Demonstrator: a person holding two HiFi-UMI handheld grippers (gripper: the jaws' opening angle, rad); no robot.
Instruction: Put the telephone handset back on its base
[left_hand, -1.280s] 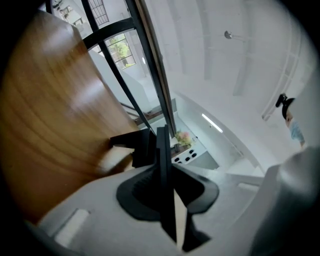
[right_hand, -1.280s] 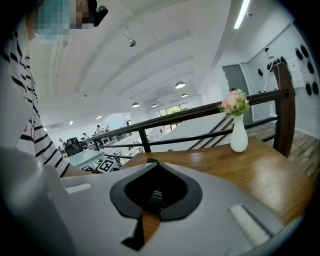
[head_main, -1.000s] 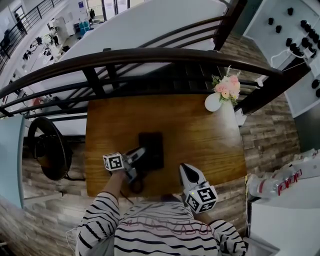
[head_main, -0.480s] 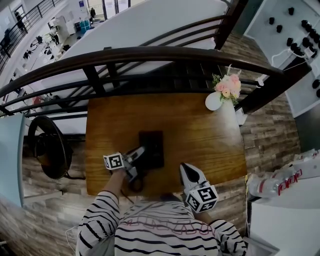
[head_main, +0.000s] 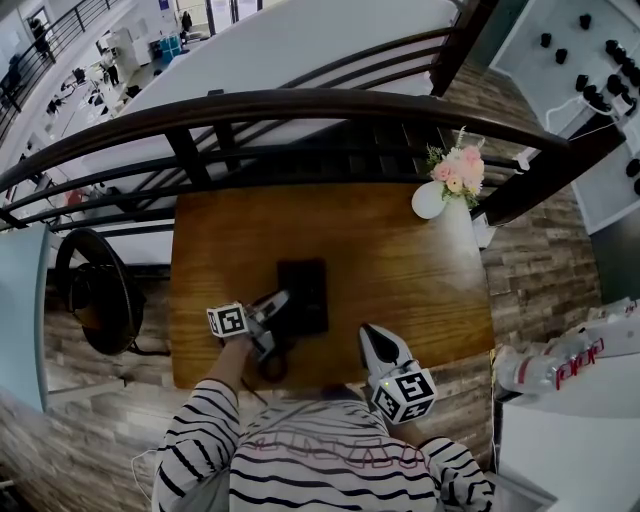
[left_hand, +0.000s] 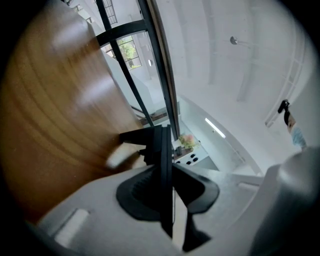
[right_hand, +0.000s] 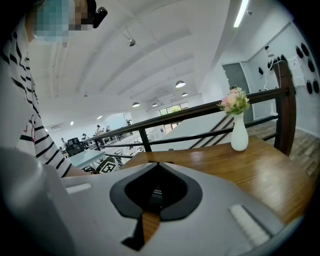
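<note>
On your surface (head_main: 420, 280), the telephone base (head_main: 303, 297) lies centre, the vase (head_main: 428, 203) at the far right corner, railing (head_main: 300, 105) behind.

**Head view.** Even, diffuse indoor light falls on my table (head_main: 420, 270), which shows a soft sheen and only faint shadows. The dark telephone base (head_main: 305, 295) loses all detail. Wide-angle distortion bows the railing (head_main: 300, 105).

**Left gripper view.** The telephone handset (left_hand: 162, 145) in my left gripper (left_hand: 169, 172) reads as a black silhouette against a bright white hall. Pale glare streaks cross the wood, the near parts are out of focus, and the corners vignette to black.

**Right gripper view.** Ceiling lamps (right_hand: 243, 12) light the scene, and glare lies on the wood near the vase (right_hand: 239, 132).
</note>
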